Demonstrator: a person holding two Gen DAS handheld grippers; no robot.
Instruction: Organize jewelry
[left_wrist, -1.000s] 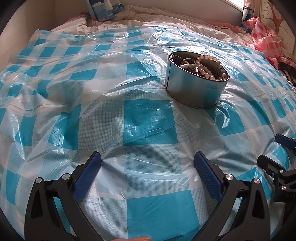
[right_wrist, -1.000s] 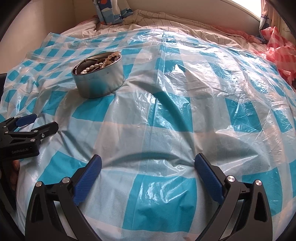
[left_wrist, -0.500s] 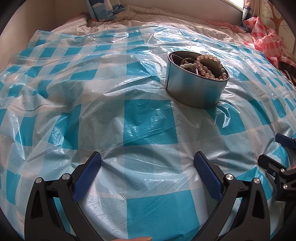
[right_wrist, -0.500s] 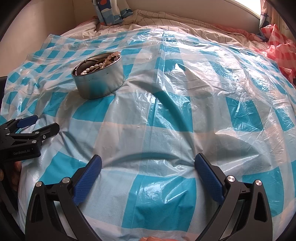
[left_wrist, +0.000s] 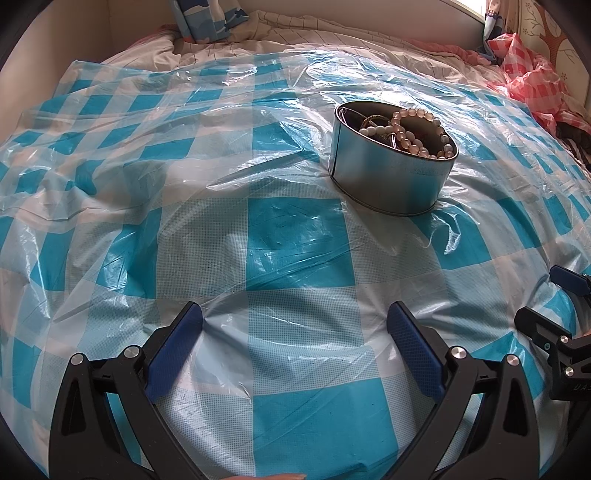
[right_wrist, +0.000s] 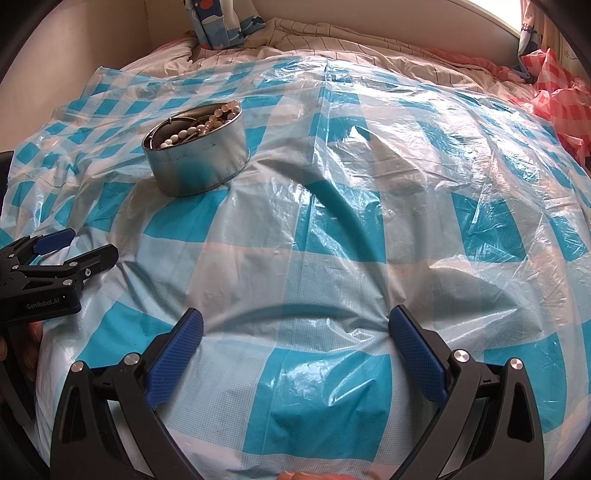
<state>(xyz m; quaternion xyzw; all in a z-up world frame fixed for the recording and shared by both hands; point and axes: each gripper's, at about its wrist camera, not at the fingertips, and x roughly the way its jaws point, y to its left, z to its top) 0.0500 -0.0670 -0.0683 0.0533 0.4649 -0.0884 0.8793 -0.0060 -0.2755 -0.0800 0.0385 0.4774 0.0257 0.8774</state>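
Observation:
A round metal tin (left_wrist: 391, 173) stands on the blue checked plastic sheet (left_wrist: 295, 243). It holds pink and white bead bracelets (left_wrist: 406, 129) and a thin chain. It also shows in the right wrist view (right_wrist: 197, 162), far left. My left gripper (left_wrist: 295, 325) is open and empty, low over the sheet, short of the tin. My right gripper (right_wrist: 295, 328) is open and empty, to the right of the tin. Each gripper shows at the edge of the other's view: the right one (left_wrist: 550, 302), the left one (right_wrist: 74, 243).
The sheet covers a bed with a striped beige blanket (left_wrist: 332, 40) at the back. A blue patterned pillow (left_wrist: 207, 18) stands against the wall. Red checked plastic (left_wrist: 532, 74) lies bunched at the far right.
The right gripper has drifted slightly, so the tin sits a little lower and further right in its view. The left gripper has hardly moved. Both stay open.

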